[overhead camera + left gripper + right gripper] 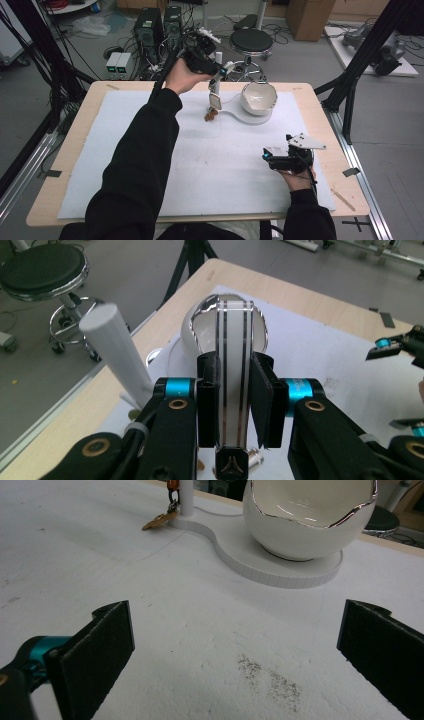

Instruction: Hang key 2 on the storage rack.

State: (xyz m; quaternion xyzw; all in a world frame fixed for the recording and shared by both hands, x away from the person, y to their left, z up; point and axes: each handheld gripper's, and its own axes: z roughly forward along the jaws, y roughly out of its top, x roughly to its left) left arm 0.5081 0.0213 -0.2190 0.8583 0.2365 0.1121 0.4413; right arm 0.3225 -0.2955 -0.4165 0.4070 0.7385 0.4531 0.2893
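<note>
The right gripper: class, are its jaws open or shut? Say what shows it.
Open. In the right gripper view its two black pads stand far apart, with bare white mat between them and nothing held.

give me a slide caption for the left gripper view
Left hand-held gripper clamps a flat white strip with dark stripes, held above the white bowl beside a white post.

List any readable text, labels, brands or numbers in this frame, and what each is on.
No words or numbers can be read in any view.
Strap held in the left gripper: a small embossed three-pointed emblem on its end tab, a mark and no letters.
Blue bands on the left gripper: any print is too small and blurred to read.
Bowl, white stand and right gripper: no text visible.
</note>
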